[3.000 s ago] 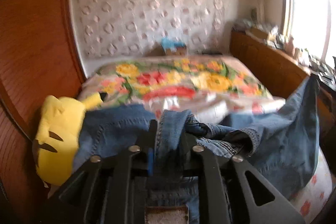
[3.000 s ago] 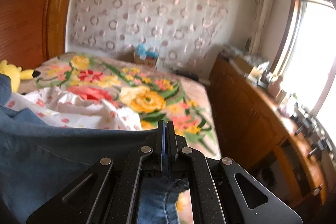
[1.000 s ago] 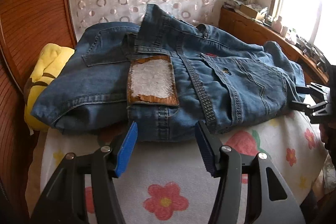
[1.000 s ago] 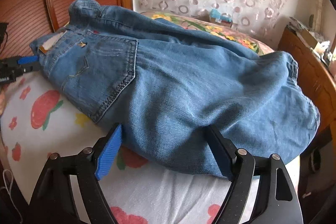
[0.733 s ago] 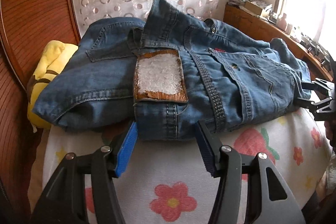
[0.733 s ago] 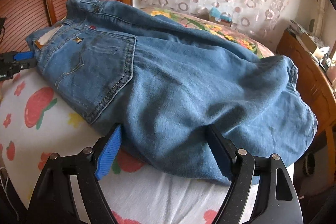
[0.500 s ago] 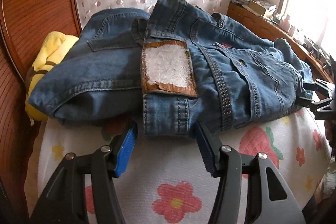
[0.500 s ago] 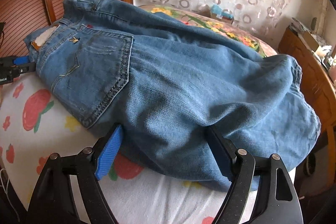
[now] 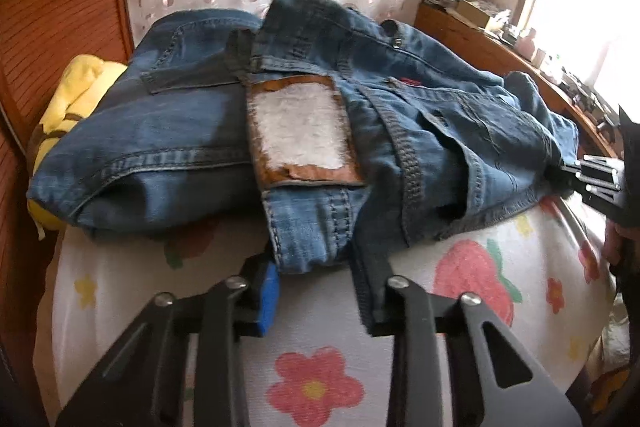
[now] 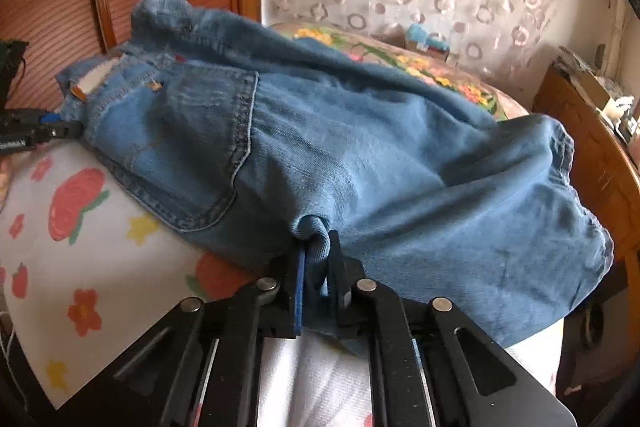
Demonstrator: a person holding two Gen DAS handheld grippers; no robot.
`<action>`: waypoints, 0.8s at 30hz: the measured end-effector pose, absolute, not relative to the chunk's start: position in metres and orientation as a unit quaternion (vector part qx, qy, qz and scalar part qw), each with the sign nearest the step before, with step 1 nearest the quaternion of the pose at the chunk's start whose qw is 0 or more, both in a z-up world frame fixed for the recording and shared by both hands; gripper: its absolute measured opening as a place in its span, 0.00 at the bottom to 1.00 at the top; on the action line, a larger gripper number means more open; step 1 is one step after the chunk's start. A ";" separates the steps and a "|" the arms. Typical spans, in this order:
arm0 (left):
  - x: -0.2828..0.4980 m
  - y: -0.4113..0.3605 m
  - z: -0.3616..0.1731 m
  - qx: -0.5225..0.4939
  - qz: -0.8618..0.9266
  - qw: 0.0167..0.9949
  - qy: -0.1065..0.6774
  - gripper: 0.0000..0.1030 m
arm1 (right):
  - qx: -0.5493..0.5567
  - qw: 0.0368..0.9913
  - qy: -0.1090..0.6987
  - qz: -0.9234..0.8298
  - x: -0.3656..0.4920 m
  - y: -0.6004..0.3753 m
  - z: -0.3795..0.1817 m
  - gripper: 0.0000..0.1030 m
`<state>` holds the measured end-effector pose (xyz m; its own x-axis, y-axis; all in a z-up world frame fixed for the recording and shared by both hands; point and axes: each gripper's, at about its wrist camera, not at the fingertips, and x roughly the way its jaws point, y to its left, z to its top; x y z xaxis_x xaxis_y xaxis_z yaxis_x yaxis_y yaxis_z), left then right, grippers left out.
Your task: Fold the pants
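The jeans [image 10: 360,147] look heavy, floppy denim; left gripper [image 9: 316,291] closing around the waistband beside the leather patch [image 9: 300,131], right gripper [image 10: 316,267] clenched on a pinched fold.

No legible txt: jeans patch [image 9: 302,131] worn blank, white print on left tongs [image 10: 16,143] too blurred.

surface: bed under a white flower-printed blanket [image 9: 460,311] | on it: rumpled blue denim jeans [image 9: 400,115], spread across | yellow plush toy [image 9: 76,95] at headboard side
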<state>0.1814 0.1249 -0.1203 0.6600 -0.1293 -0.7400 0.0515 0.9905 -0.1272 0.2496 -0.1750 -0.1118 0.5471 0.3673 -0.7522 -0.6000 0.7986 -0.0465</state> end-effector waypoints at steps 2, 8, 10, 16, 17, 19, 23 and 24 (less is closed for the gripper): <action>0.179 0.119 -0.115 -0.036 -0.052 0.913 0.402 0.17 | -0.144 0.875 0.370 0.278 0.246 -0.177 -0.102 0.04; 0.169 0.107 -0.073 -0.024 -0.052 0.934 0.353 0.10 | -0.148 0.893 0.328 0.271 0.239 -0.176 -0.063 0.03; 0.165 0.105 -0.054 -0.020 -0.053 0.941 0.334 0.09 | -0.153 0.898 0.314 0.267 0.237 -0.176 -0.047 0.02; 0.147 0.109 -0.012 -0.016 -0.055 0.954 0.295 0.08 | -0.152 0.906 0.287 0.271 0.215 -0.182 -0.005 0.02; 0.144 0.111 -0.008 -0.017 -0.054 0.955 0.291 0.08 | -0.152 0.907 0.284 0.273 0.212 -0.184 -0.001 0.02; 0.132 0.115 0.003 -0.019 -0.052 0.958 0.281 0.08 | -0.151 0.905 0.281 0.281 0.199 -0.185 0.009 0.02; 0.111 0.120 0.011 -0.025 -0.049 0.961 0.271 0.08 | -0.160 0.900 0.276 0.296 0.172 -0.182 0.018 0.02; 0.105 0.122 0.011 -0.025 -0.048 0.961 0.270 0.08 | -0.160 0.899 0.276 0.301 0.163 -0.181 0.019 0.02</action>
